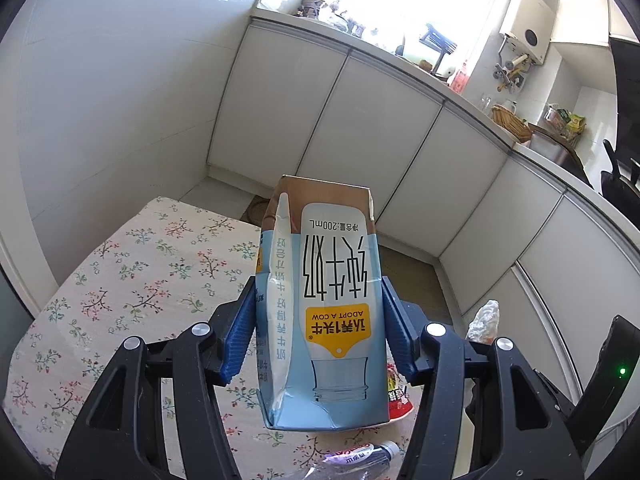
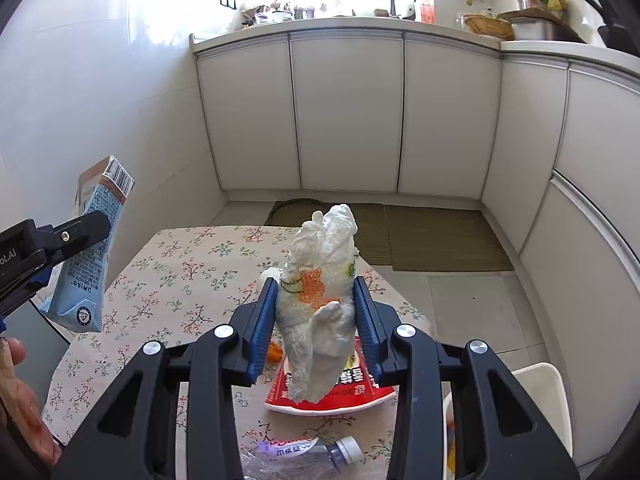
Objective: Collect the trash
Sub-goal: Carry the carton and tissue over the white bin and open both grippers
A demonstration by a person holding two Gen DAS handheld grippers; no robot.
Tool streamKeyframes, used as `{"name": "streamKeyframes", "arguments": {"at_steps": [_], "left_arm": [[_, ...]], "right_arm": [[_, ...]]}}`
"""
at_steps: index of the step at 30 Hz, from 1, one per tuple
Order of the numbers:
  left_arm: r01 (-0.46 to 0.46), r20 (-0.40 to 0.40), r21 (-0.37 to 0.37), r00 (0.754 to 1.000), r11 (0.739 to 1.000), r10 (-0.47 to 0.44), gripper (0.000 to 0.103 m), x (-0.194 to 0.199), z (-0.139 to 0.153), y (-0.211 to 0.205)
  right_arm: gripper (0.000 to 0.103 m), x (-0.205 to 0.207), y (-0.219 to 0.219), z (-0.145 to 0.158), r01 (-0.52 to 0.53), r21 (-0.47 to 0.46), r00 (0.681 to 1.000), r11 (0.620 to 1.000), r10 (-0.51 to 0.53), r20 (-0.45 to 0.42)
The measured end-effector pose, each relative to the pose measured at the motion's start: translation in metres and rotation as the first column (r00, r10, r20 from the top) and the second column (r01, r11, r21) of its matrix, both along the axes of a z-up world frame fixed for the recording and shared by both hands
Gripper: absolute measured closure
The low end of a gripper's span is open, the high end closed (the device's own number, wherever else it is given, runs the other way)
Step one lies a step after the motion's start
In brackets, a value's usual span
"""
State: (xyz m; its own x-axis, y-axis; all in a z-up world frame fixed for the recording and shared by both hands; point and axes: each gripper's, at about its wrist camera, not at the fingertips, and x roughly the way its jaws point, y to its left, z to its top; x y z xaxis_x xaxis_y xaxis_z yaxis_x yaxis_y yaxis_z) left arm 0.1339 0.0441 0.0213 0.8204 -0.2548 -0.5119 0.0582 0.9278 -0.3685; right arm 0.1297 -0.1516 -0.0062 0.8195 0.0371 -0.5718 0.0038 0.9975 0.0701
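My left gripper [image 1: 318, 320] is shut on a light-blue milk carton [image 1: 324, 304], held upside down above the floral tablecloth [image 1: 132, 280]. The same carton [image 2: 86, 264] shows at the left of the right wrist view, pinched by the other gripper's finger. My right gripper [image 2: 316, 312] is shut on a crumpled white tissue wad [image 2: 320, 292] with an orange and green print; its top [image 1: 484, 320] peeks up in the left wrist view. Both hang above the table. A red and white snack wrapper [image 2: 332, 396] and a clear plastic bottle [image 2: 320, 454] lie on the cloth below.
White cabinet doors [image 2: 348, 112] line the far wall and curve round the right side under a cluttered counter. Brown mats [image 2: 432, 236] cover the floor beyond the table. A white bin or chair edge [image 2: 548, 408] stands at the lower right. A hand [image 2: 20, 400] shows at the left edge.
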Motion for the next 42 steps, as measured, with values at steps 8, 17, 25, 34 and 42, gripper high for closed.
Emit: {"name": "streamKeyframes", "arguments": {"at_steps": [8,17,25,34,42], "left_arm": [[0.080,0.015,0.024,0.997,0.997,-0.080,0.048,-0.006,-0.001,-0.048],[0.180,0.018,0.038,0.983,0.983,-0.181,0.048,-0.010,-0.004,-0.101],[0.269,0.013,0.044,0.963,0.962,-0.269,0.048,-0.018,-0.007,-0.153],[0.379,-0.008,0.070,0.925,0.923,-0.380,0.048,-0.033,-0.017,-0.216],[0.455,-0.031,0.087,0.890,0.886,-0.455,0.048,-0.044,-0.030,-0.257]], "right_arm": [[0.065,-0.018,-0.045,0.008,0.077,-0.008,0.997,0.997,-0.077,0.015],[0.065,-0.036,-0.098,0.012,0.182,-0.035,0.983,0.983,-0.182,0.011],[0.065,-0.053,-0.155,0.005,0.292,-0.026,0.956,0.956,-0.293,-0.036],[0.057,-0.080,-0.209,-0.006,0.389,-0.015,0.917,0.921,-0.389,-0.092],[0.034,-0.105,-0.249,-0.010,0.496,-0.023,0.864,0.868,-0.496,-0.088]]}}
